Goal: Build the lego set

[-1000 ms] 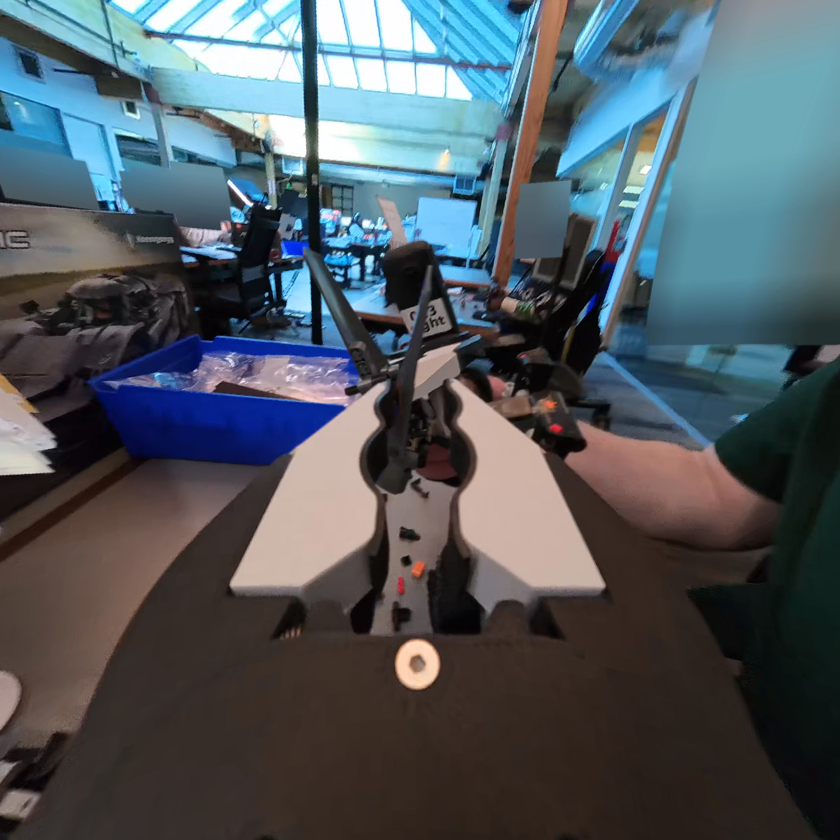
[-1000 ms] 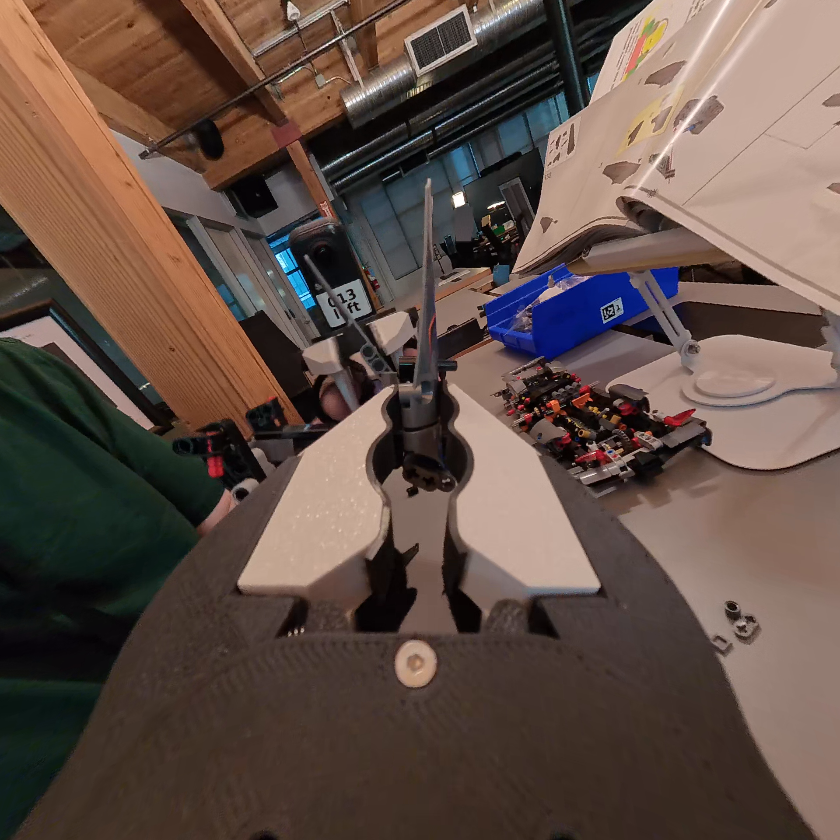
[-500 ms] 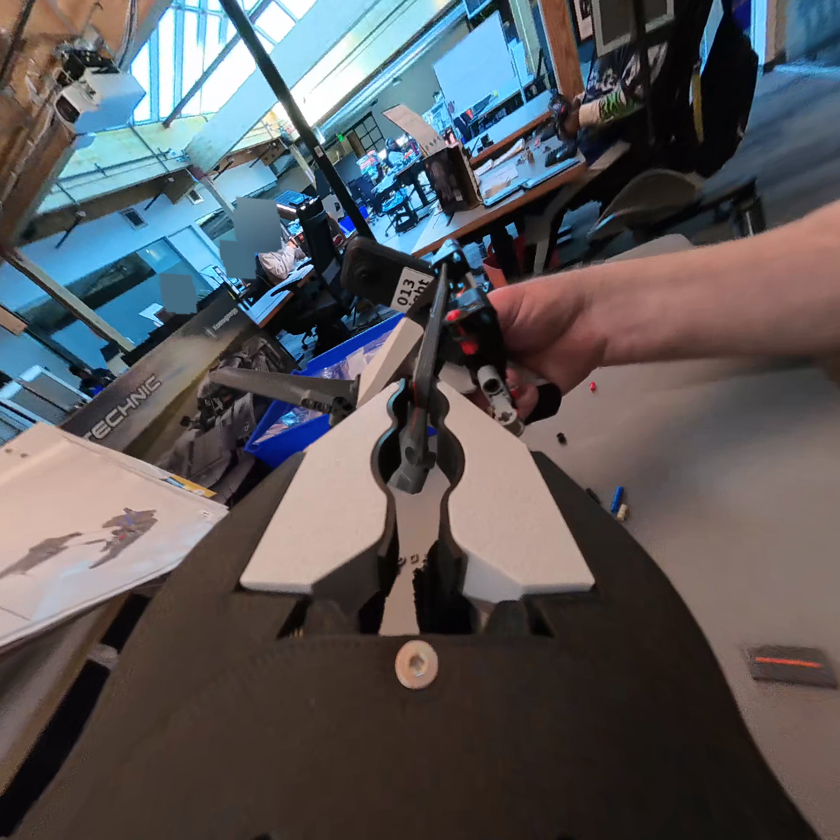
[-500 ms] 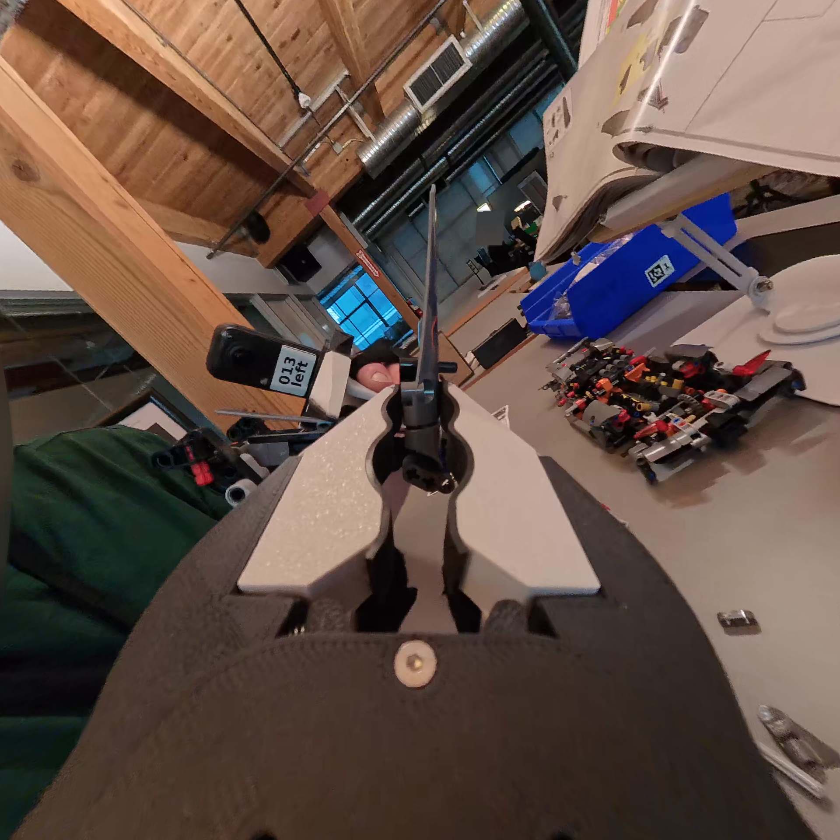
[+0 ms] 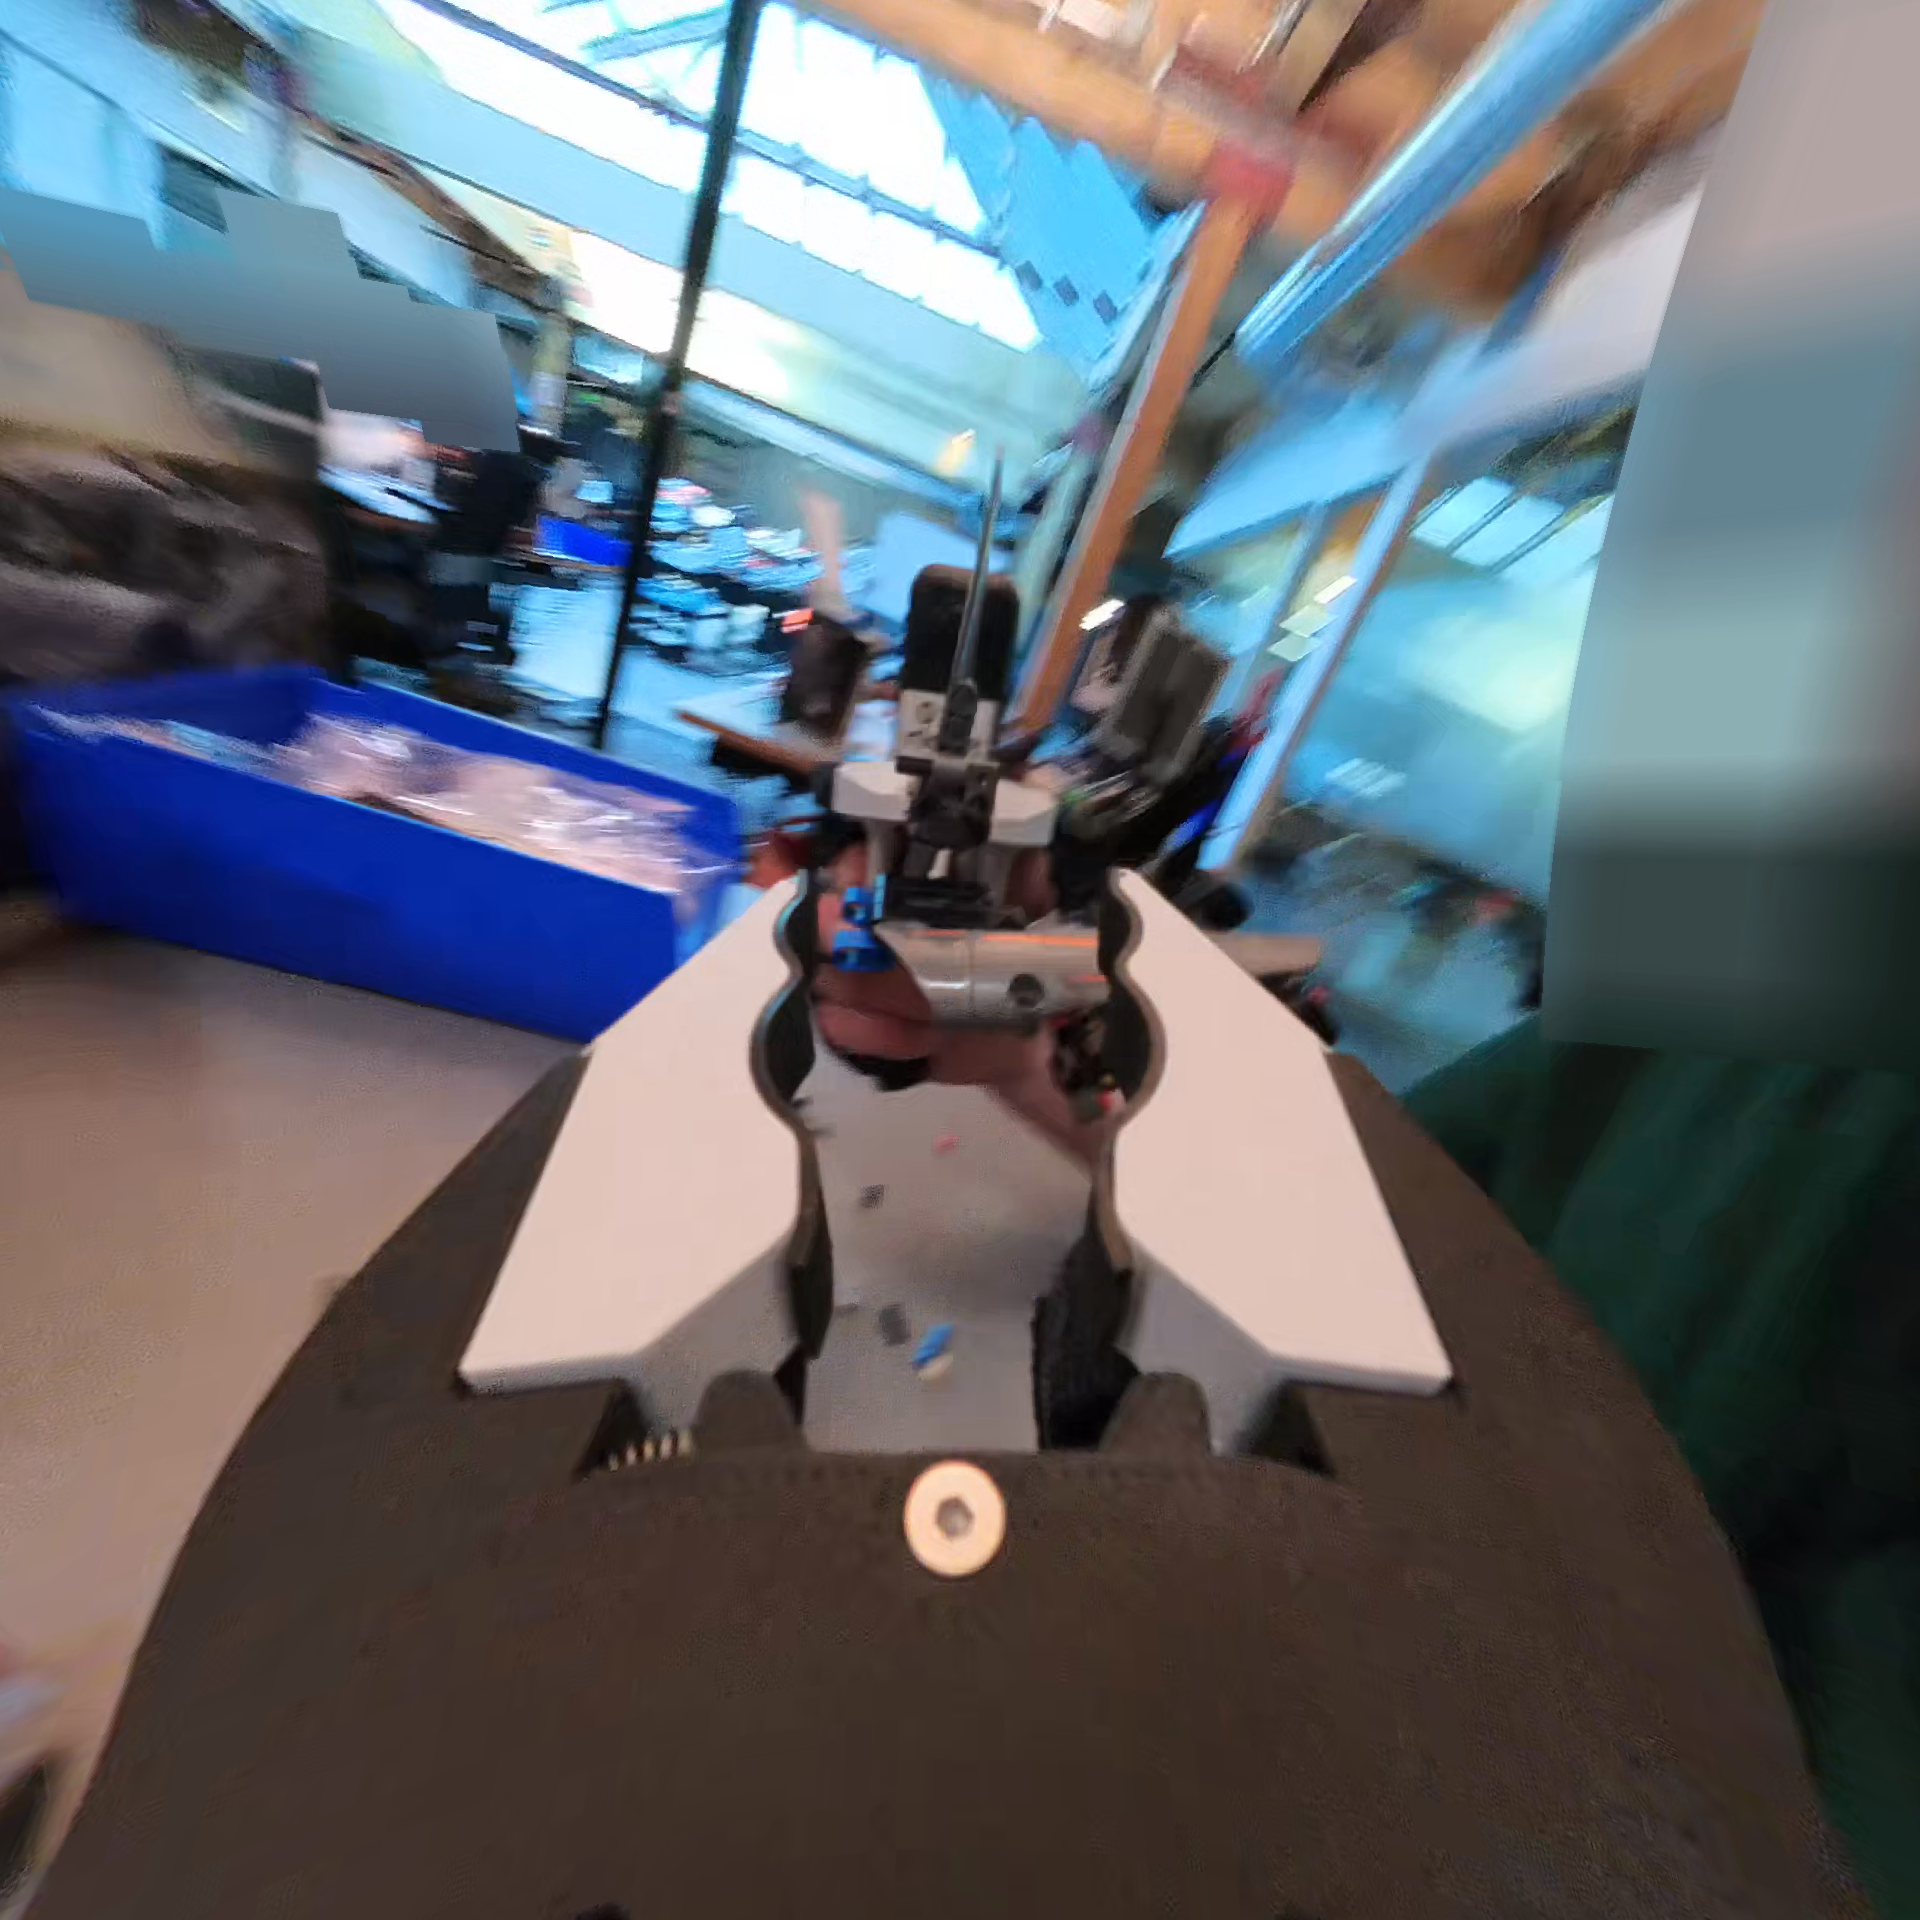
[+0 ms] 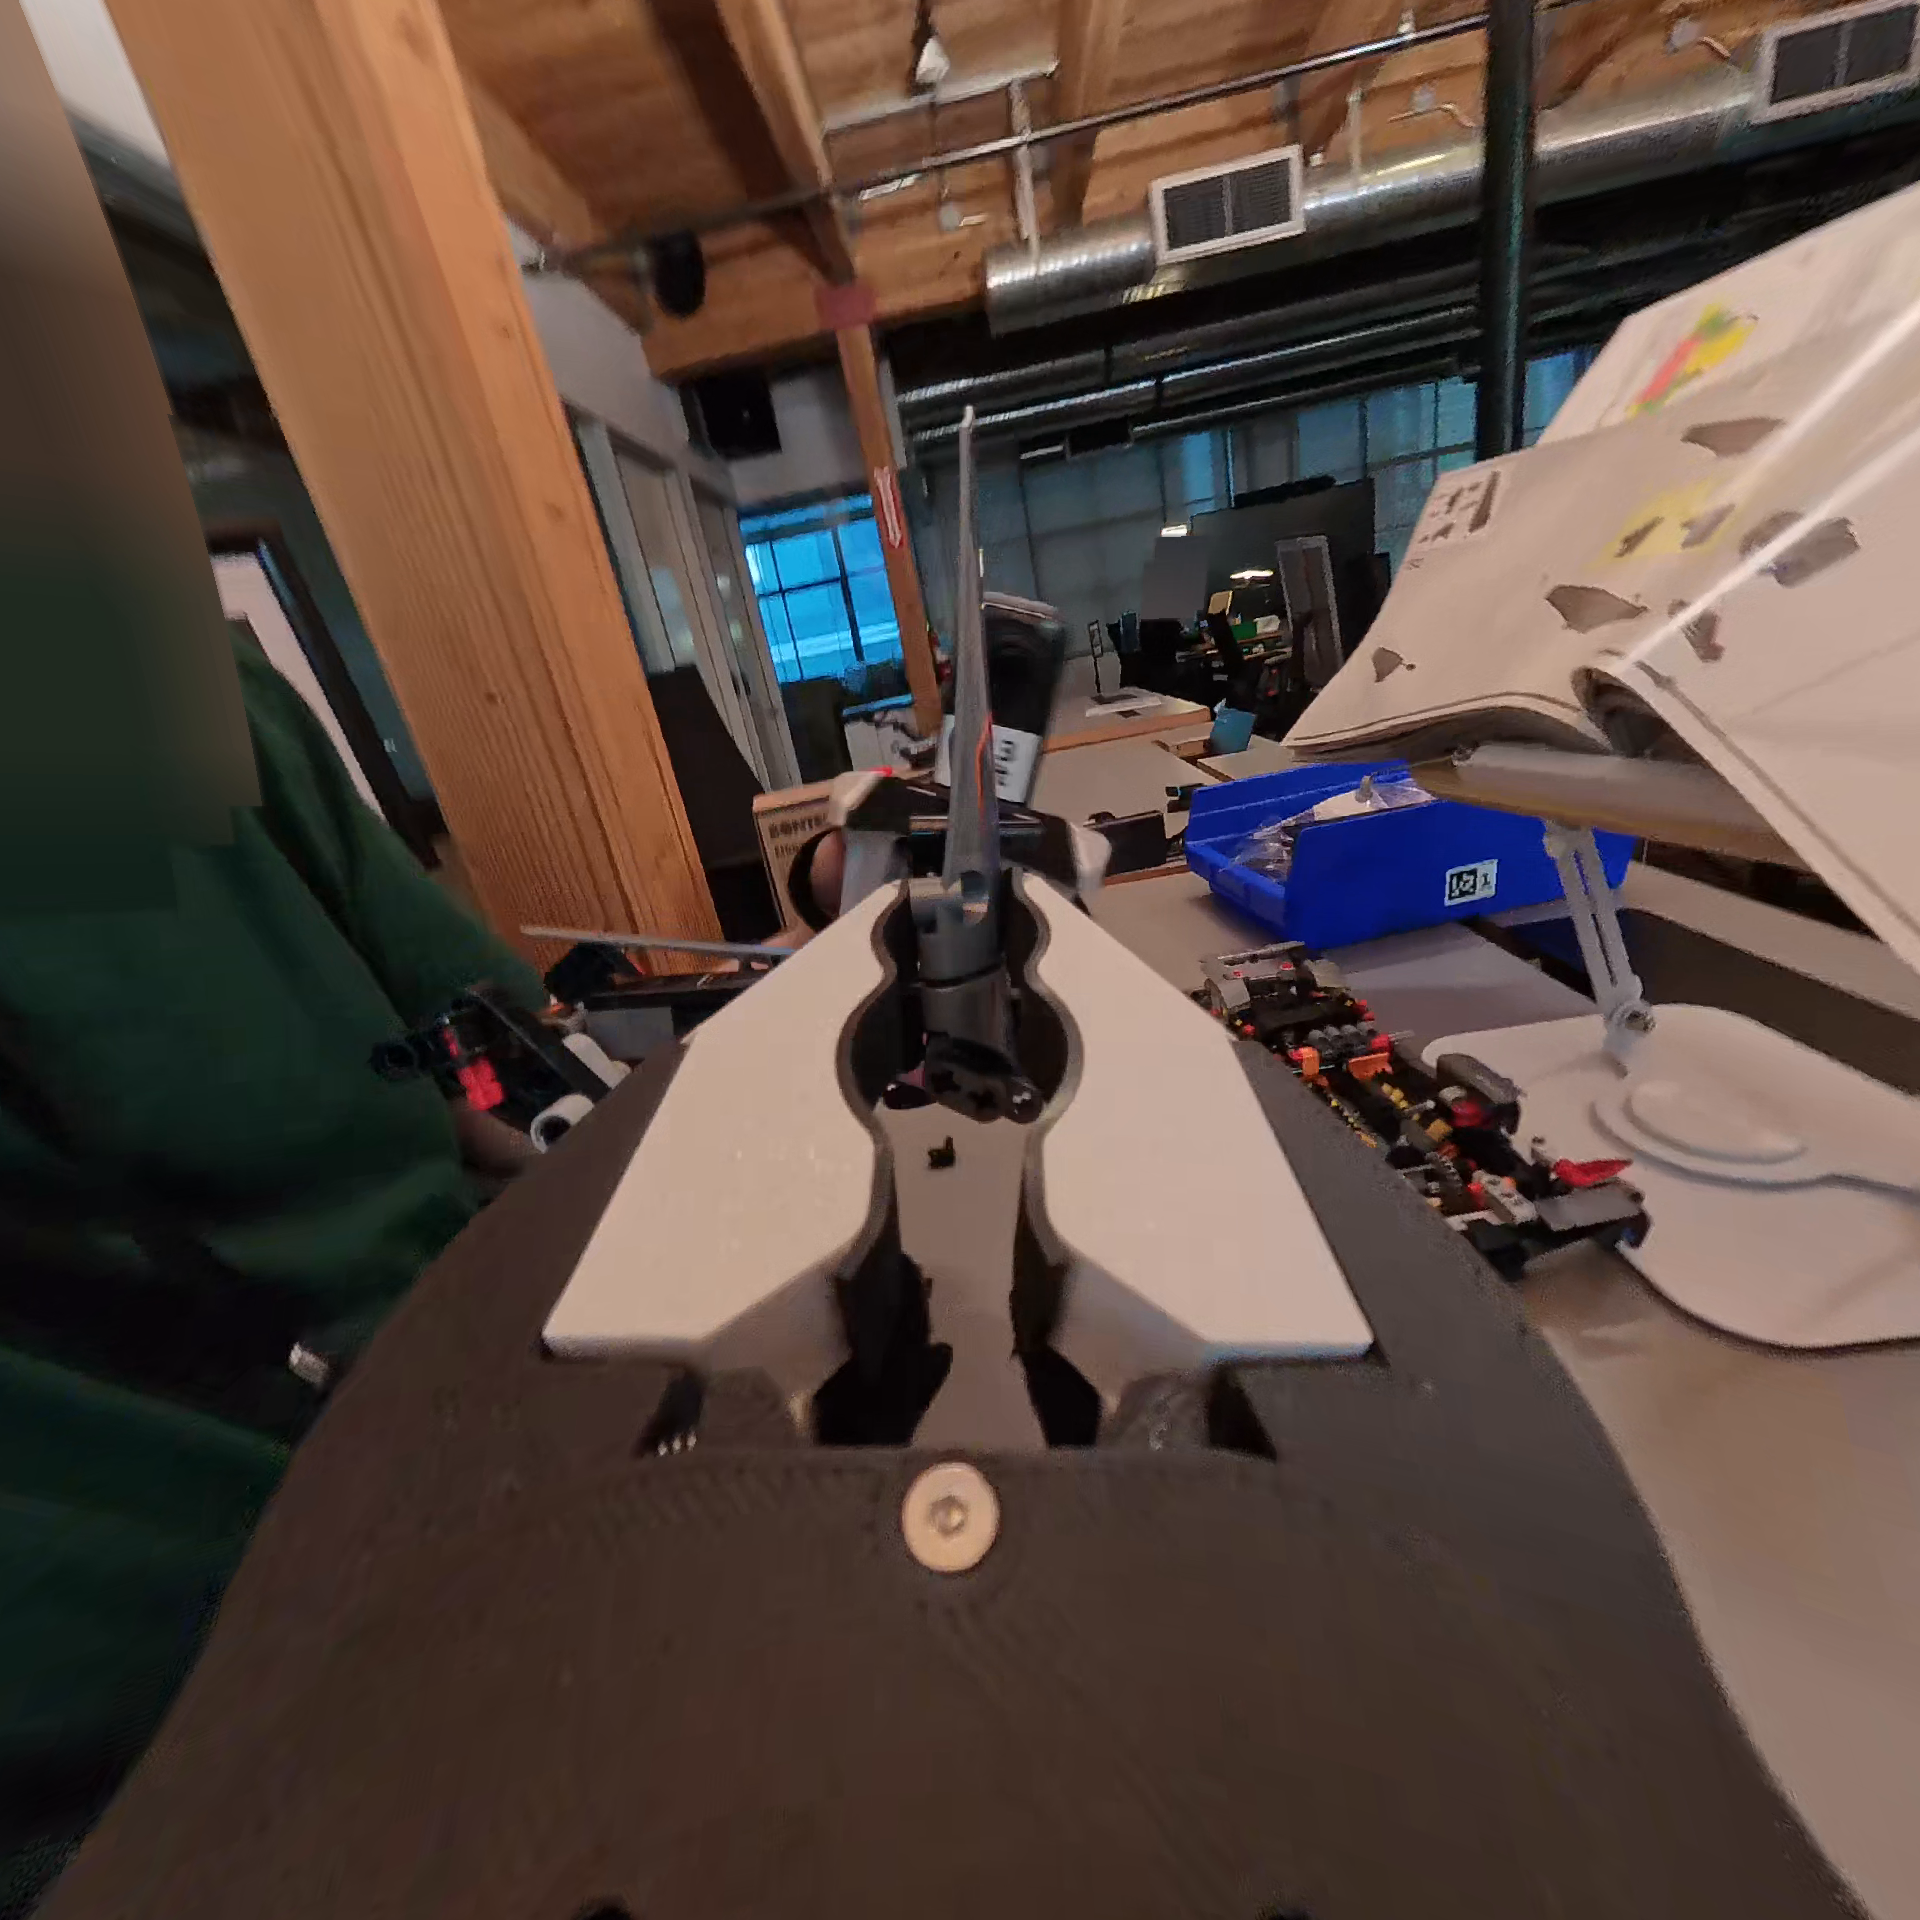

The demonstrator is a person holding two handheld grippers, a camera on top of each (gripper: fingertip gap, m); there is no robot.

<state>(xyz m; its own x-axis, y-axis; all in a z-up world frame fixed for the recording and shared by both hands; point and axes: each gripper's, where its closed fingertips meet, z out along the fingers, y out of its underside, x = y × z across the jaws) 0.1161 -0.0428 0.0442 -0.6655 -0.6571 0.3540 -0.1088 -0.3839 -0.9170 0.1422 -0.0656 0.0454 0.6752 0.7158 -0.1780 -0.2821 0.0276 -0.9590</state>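
Note:
My right gripper (image 6: 961,904) is shut on a dark grey lego sub-assembly (image 6: 966,997) whose long thin grey blade (image 6: 968,644) points straight up. A black and red part of it (image 6: 473,1049) sticks out to the left. My left gripper (image 5: 956,904) is open with its jaws wide apart. It faces the right gripper (image 5: 940,805) close up. The lower end of the sub-assembly (image 5: 987,966), grey with an orange stripe and a blue pin, lies between the left fingertips. The left wrist view is blurred. The partly built lego model (image 6: 1413,1101) lies on the table to the right.
A blue bin (image 6: 1382,862) of bagged parts stands at the back and also shows in the left wrist view (image 5: 343,862). An instruction booklet (image 6: 1662,623) rests on a white stand (image 6: 1766,1195). Small loose pieces (image 5: 935,1351) lie on the grey table. A person in a green shirt (image 6: 208,1039) sits close. One gripper's finger ends stand about 5 cm off the other's.
My left gripper was shut on a thin grey blade piece and is now open and empty. It has swung round to face the right gripper. The right gripper keeps its hold and has tilted.

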